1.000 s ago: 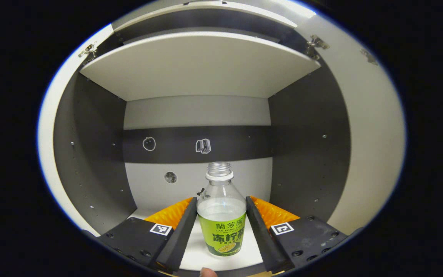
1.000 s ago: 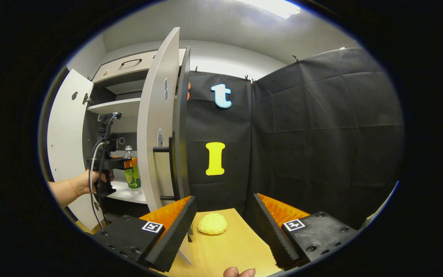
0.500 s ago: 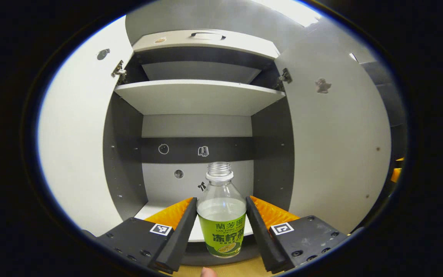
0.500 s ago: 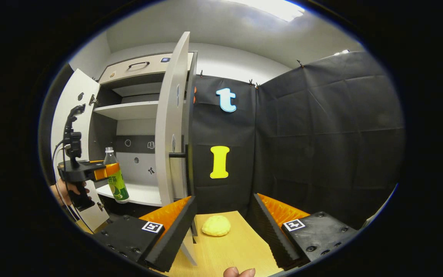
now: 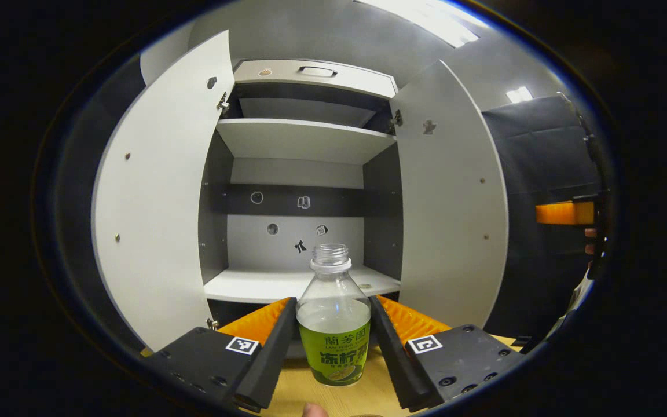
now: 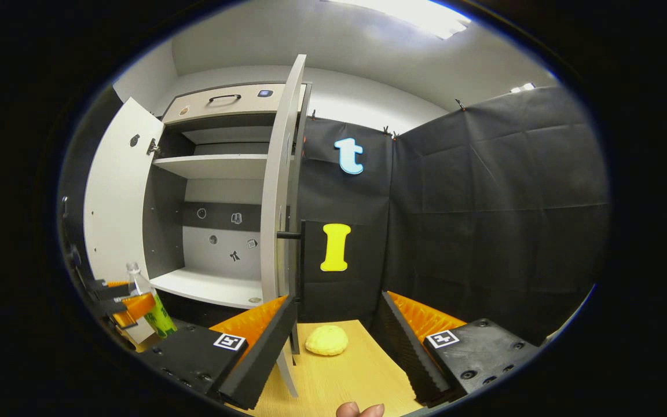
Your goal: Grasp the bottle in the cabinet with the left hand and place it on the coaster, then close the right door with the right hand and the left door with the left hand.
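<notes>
Gripping an upright, capless bottle [image 5: 334,324] between the jaws of the left gripper [image 5: 333,341], green label facing the camera, held above the wooden tabletop [image 5: 310,394] and out in front of the cabinet [image 5: 304,139]. Beyond the jaws, left door [image 5: 154,202] and right door [image 5: 449,202] both swung wide. Holding nothing in the right gripper [image 6: 336,341], jaws spread wide over a yellow coaster [image 6: 326,340]
</notes>
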The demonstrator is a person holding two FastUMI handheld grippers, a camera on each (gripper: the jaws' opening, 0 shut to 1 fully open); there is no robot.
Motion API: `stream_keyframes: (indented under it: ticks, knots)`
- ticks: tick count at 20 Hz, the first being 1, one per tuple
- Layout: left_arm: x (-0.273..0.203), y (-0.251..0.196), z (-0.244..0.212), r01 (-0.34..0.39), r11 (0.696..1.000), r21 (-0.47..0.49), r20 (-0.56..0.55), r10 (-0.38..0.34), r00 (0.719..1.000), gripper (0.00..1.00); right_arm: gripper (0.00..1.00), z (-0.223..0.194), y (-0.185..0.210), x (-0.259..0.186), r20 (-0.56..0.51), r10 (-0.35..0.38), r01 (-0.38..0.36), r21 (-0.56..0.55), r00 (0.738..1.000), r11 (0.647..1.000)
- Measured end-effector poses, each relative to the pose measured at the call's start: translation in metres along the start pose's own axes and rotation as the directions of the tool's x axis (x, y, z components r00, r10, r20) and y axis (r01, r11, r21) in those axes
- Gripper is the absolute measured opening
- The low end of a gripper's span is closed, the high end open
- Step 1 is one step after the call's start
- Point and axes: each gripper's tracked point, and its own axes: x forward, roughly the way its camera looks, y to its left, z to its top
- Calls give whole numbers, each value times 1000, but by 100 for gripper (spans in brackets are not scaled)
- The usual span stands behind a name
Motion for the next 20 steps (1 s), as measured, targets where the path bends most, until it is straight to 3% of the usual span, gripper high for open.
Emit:
stream_keyframes:
  ticks: [7,13,20]
  knots:
    - [-52,-32,-107,42,999,10,-61,-42,997,78,97,5,8,-14,11,20,-20,14,1000,1000]
    - [-64,-59,-187,119,993,13,-119,-117,986,79,97,1,2,-16,-8,7,-6,28,1000,1000]
    - [-54,-65,-226,149,989,18,-141,-145,979,79,97,9,2,-24,-1,-1,1,-36,1000,999]
